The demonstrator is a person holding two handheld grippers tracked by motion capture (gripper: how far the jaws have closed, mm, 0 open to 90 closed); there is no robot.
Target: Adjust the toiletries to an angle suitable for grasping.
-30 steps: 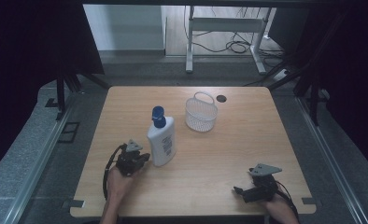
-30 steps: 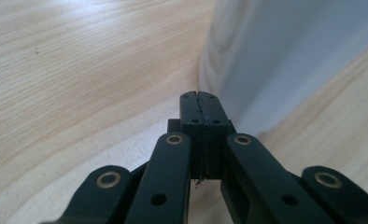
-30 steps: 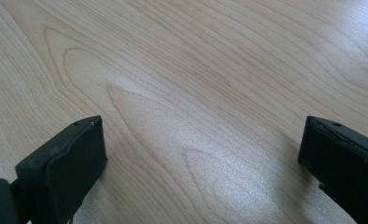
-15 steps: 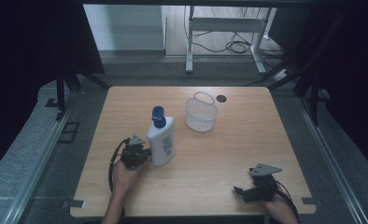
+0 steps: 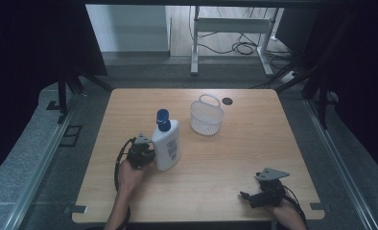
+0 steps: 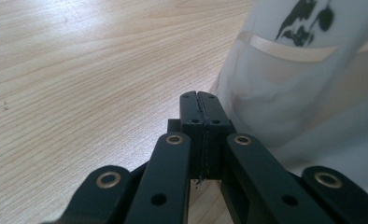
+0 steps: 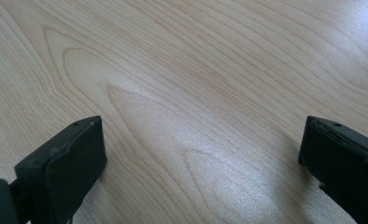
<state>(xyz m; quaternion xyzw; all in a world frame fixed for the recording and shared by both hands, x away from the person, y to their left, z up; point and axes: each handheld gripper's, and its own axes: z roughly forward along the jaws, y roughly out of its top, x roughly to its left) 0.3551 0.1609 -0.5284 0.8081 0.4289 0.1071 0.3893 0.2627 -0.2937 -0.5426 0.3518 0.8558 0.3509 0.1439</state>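
Your right black two-jaw gripper (image 5: 250, 196) sits low at the near right corner of the light wooden table (image 5: 254, 139), in your right hand (image 5: 285, 213). In the right gripper view its jaws are spread wide, bare wood grain between them, nothing held. The grey three-cornered plate rides on top of it and its cable trails back toward your wrist.

Your left black two-jaw gripper (image 5: 146, 154) is at the near left, held in your left hand (image 5: 128, 173), its cable looping beside the hand. In the left gripper view (image 6: 201, 109) the jaws are pressed together tip to tip, gripping nothing. Those closed tips lie just beside the base of the white plastic lotion bottle with the blue cap (image 5: 166, 141); touching or not, can't tell.

The bottle (image 6: 308, 74) stands upright left of the table's middle. Farther back, right of the bottle and apart from it, stands a white wire basket with a loop handle (image 5: 206, 116). Just beyond the basket is a dark round hole in the tabletop (image 5: 227, 101).
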